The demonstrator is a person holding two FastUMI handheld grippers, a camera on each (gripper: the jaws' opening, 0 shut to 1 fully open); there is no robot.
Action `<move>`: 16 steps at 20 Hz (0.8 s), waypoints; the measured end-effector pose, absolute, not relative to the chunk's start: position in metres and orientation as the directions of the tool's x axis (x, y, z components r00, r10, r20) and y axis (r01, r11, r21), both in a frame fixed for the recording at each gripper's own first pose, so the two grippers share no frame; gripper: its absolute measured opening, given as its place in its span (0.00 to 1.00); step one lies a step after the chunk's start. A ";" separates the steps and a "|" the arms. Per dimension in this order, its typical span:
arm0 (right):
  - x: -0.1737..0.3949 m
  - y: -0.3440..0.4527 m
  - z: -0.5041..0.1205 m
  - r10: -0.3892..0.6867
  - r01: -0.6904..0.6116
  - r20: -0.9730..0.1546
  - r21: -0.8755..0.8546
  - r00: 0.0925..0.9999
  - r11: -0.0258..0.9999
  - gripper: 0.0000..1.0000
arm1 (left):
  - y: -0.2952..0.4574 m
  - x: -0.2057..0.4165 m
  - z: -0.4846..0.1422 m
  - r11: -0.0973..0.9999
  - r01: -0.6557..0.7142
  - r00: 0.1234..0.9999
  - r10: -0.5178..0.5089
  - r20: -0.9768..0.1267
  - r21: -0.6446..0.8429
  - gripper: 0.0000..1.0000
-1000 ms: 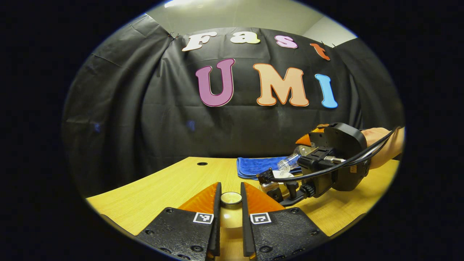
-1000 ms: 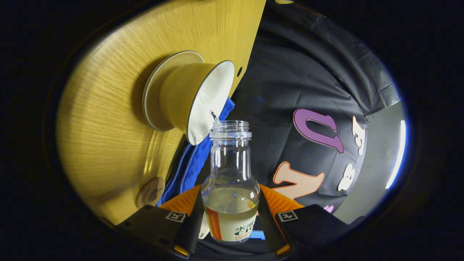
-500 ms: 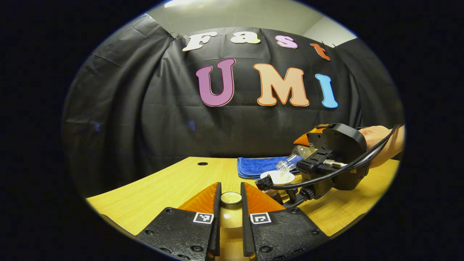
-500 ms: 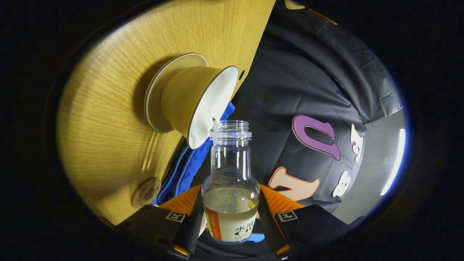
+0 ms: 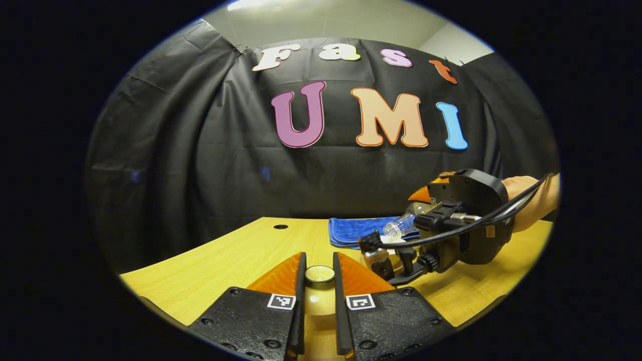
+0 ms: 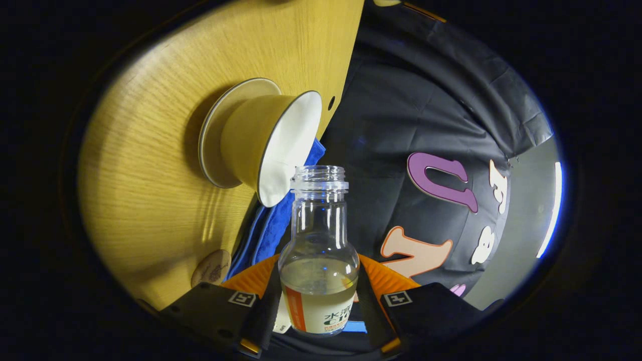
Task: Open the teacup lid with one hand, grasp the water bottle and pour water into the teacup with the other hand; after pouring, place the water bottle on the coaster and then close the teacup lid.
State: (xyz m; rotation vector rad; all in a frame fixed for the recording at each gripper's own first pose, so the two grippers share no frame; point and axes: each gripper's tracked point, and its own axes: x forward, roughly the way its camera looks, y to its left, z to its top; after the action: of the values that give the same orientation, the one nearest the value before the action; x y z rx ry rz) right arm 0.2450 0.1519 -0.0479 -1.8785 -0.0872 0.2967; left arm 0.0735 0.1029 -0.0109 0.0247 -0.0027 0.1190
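The right gripper (image 6: 319, 296) clamps a clear glass water bottle (image 6: 319, 250), tipped mouth-first over the open cream teacup (image 6: 266, 143) on its saucer. The left gripper (image 5: 319, 278) pinches the cup's round lid (image 5: 319, 274) above the wooden table (image 5: 225, 260).

Wooden table (image 6: 150, 150) (one round hole), saucer (image 6: 213, 135) under teacup (image 6: 261, 140), blue cloth (image 5: 353, 230), round coaster (image 6: 210, 268)
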 end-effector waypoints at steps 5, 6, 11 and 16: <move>0.243 0.142 -0.057 0.200 -0.170 -0.206 -0.968 0.958 -0.184 0.75 | 0.102 0.074 -0.011 0.993 -0.119 0.993 0.119 0.004 0.024 0.22; 0.244 0.140 -0.058 0.199 -0.190 -0.216 -0.972 0.956 -0.139 0.76 | 0.103 0.074 -0.011 0.993 -0.119 0.993 0.119 0.004 0.024 0.22; 0.244 0.126 -0.051 0.206 -0.289 -0.249 -0.939 0.946 0.189 0.79 | 0.103 0.075 -0.012 0.993 -0.119 0.993 0.119 0.000 0.023 0.22; 0.245 0.113 -0.024 0.275 -0.351 -0.226 -0.709 0.935 0.612 0.80 | 0.105 0.075 -0.013 0.992 -0.128 0.992 0.128 -0.002 0.022 0.22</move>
State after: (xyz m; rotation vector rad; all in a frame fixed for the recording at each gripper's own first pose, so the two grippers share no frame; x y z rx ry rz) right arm 0.2447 0.1128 -0.0242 -0.8378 0.0976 0.3614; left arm 0.0749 0.1046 -0.0126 0.0222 0.0033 0.1282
